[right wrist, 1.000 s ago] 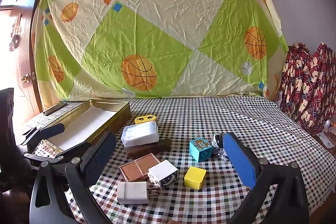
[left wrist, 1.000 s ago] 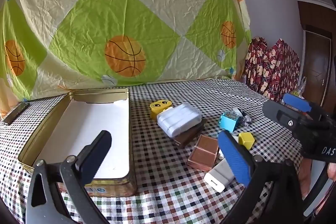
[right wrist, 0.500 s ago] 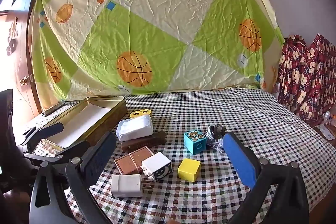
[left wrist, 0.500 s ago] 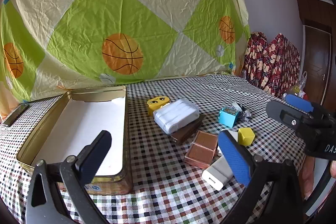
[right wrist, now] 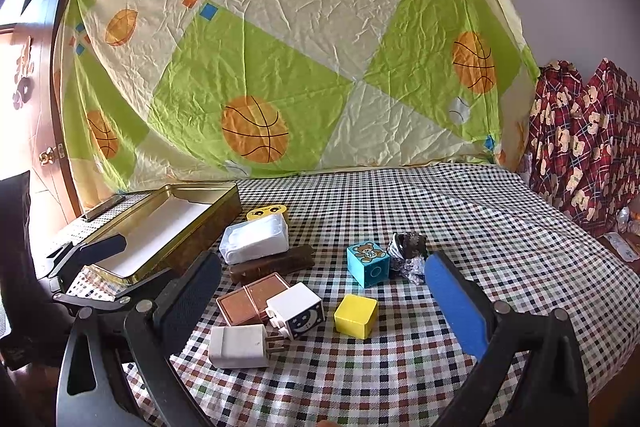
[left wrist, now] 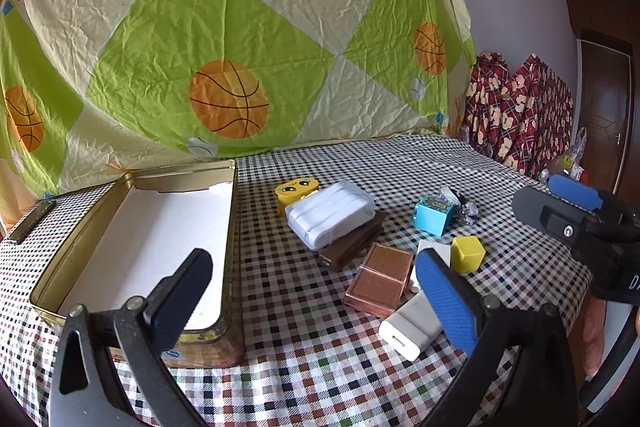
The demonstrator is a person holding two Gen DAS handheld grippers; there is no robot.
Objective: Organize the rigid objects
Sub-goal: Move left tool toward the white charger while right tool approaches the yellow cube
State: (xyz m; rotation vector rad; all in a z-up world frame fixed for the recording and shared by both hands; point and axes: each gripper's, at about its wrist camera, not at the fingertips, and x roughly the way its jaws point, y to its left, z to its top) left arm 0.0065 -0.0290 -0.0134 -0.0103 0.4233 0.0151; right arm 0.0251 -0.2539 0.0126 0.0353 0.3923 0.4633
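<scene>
An open gold tin (left wrist: 230, 227) (right wrist: 208, 215) with a white floor lies at the left of the checked table. Right of it sit a white ribbed case (left wrist: 330, 215) (right wrist: 256, 239) on a brown bar (left wrist: 352, 247) (right wrist: 272, 263), a yellow face block (left wrist: 296, 189), a copper compact (left wrist: 380, 279) (right wrist: 252, 297), white chargers (left wrist: 412, 325) (right wrist: 238, 345) (right wrist: 298, 309), a yellow cube (left wrist: 466, 253) (right wrist: 356, 315) and a blue bear cube (left wrist: 434, 215) (right wrist: 368, 263). My left gripper (left wrist: 312, 291) hovers open near the tin's front corner. My right gripper (right wrist: 320, 295) is open above the chargers, holding nothing.
A crumpled foil wrapper (right wrist: 408, 251) lies beside the blue cube. A basketball-print sheet (right wrist: 280, 67) hangs behind the table. Red patterned cloth (right wrist: 584, 143) stands at the right. A dark strip (left wrist: 30, 225) rests at the far left edge.
Both grippers have drifted slightly, so the objects sit a little differently in view. Nothing was grasped and the objects have not moved on the table.
</scene>
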